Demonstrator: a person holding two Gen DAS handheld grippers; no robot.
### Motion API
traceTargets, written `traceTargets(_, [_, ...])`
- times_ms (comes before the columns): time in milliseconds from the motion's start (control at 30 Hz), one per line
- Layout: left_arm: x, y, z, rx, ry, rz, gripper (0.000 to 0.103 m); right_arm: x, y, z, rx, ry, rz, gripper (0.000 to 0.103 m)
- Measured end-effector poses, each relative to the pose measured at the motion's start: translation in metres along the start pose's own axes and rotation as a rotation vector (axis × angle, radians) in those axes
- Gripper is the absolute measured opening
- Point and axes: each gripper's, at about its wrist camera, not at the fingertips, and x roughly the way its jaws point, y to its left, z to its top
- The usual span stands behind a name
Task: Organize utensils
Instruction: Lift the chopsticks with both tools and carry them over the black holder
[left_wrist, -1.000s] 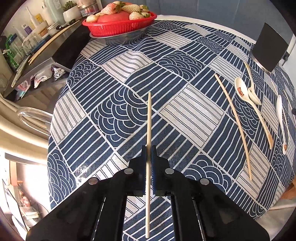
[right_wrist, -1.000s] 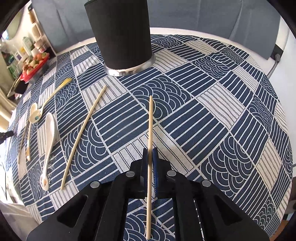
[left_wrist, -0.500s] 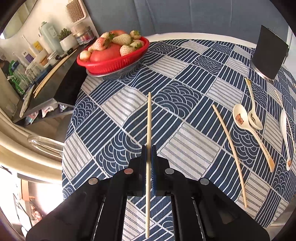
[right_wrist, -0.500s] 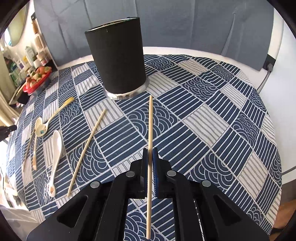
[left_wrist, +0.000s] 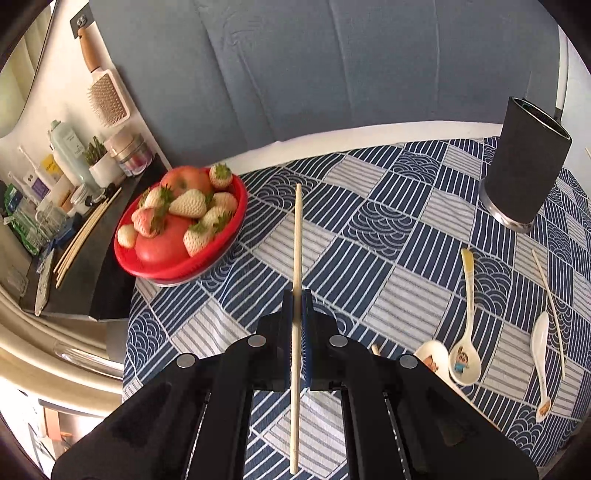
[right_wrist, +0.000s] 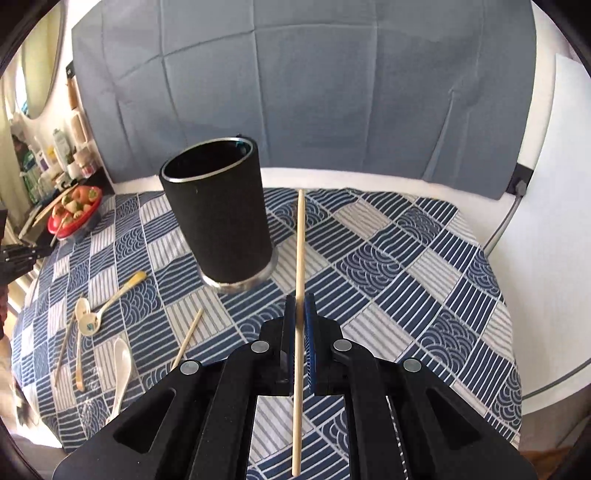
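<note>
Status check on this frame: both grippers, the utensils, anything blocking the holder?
Left gripper shut on chopstick. Right gripper shut on second chopstick. Black holder upright, mouth clear. Spoons on cloth.

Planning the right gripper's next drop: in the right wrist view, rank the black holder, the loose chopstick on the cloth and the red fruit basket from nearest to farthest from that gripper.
1. Loose chopstick, just left of the right gripper.
2. Black holder, ahead and slightly left.
3. Red fruit basket, far left at the table's edge.
</note>
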Motion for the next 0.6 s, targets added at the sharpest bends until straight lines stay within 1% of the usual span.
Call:
traceTargets(100, [0.000,-0.004,0.022,-0.005,-0.029,-0.012,0.005,-0.004,-0.002,0.018,-0.002,-0.051,-0.002,0.005])
traceTargets(233, [-0.006,-0.015,0.049,0.027,-0.080,0.006,0.005,-0.008,0.001,0.040,-0.002,-0.124,-0.023,0.005])
traceTargets(333, [-0.011,-0.024,0.067,0.038,-0.116,-0.002,0.005,-0.006,0.006,0.056,-0.021,-0.153,-0.026,0.005])
traceTargets(500, [-0.021,-0.040,0.094,0.053,-0.172,-0.032,0.005,-0.001,0.017,0.078,-0.044,-0.195,-0.005,0.005])
traceTargets(600, [-0.030,-0.045,0.109,0.023,-0.224,-0.059,0.005,0.002,0.023,0.090,-0.050,-0.232,0.015,0.005])
